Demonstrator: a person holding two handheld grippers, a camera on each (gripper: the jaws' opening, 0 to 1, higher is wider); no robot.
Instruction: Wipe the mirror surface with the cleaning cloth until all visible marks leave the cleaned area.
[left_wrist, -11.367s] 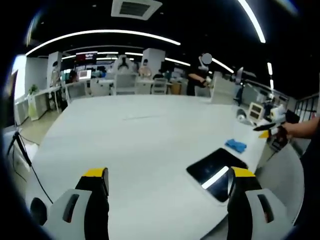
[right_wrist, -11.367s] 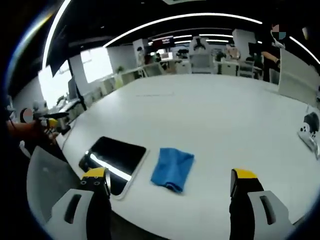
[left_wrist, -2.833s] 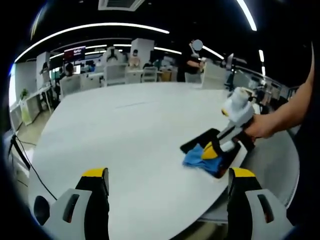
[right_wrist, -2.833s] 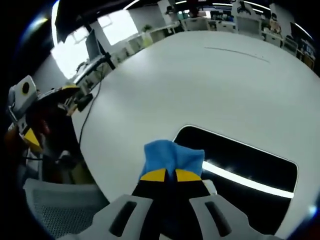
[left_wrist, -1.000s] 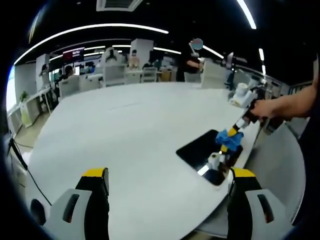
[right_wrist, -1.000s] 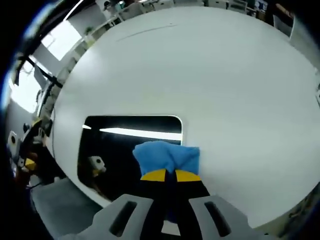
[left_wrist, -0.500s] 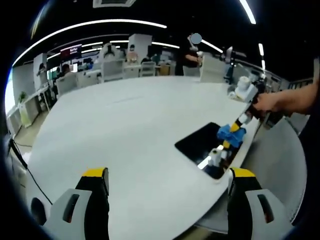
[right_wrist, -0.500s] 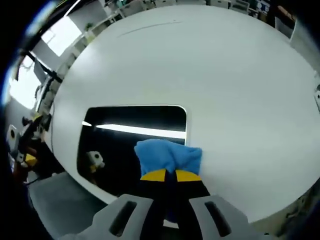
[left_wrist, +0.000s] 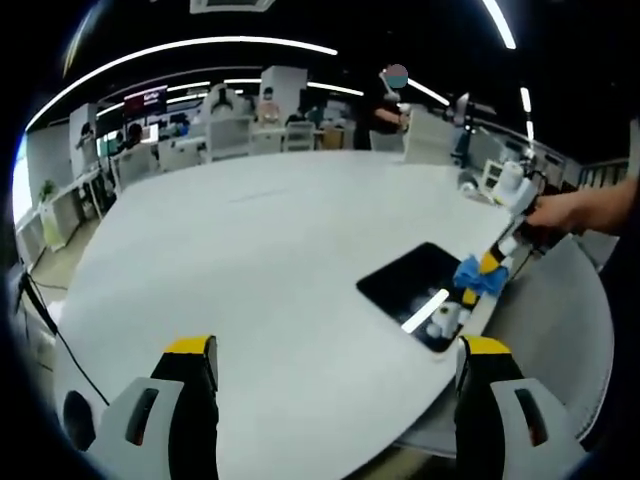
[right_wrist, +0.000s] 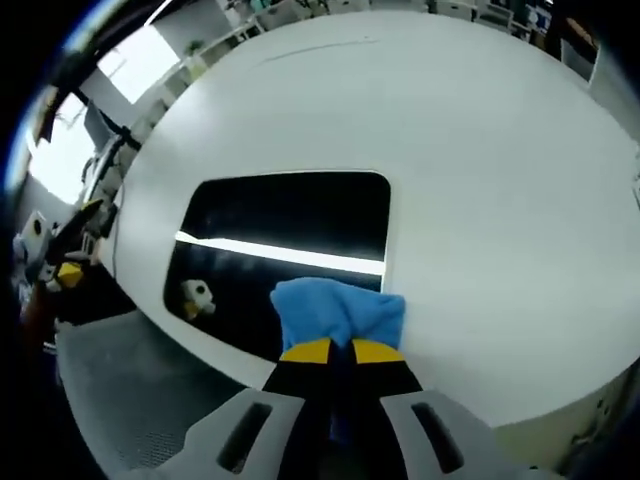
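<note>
One big white tabletop (left_wrist: 250, 260) carries everything, with office desks and chairs blurred behind it. Next in size, the mirror (right_wrist: 290, 240): a dark rounded rectangle lying flat near the tabletop's edge, reflecting a ceiling light strip as a bright bar; in the left gripper view it sits (left_wrist: 420, 290) to the right, well apart from that view's own jaws. Then the blue cleaning cloth (right_wrist: 335, 310), bunched and pressed on the mirror's near right corner, partly overhanging onto the white. Right gripper (right_wrist: 332, 352): jaws together, clamped on the cloth; from the left gripper view it shows (left_wrist: 492, 268) at the mirror's outer edge with a hand behind it. Left gripper (left_wrist: 335, 350): jaws wide apart, holding nothing, hovering over bare tabletop.

Change: compared with a second ago the cloth has slid from mid-mirror toward the edge nearest the person, and more dark glass is exposed beyond it. Reads as one wipe stroke ending at the rim.

No clear marks visible on the exposed glass, though the reflection makes it hard to tell. Likely another pass is needed over the remaining area before calling it clean.
</note>
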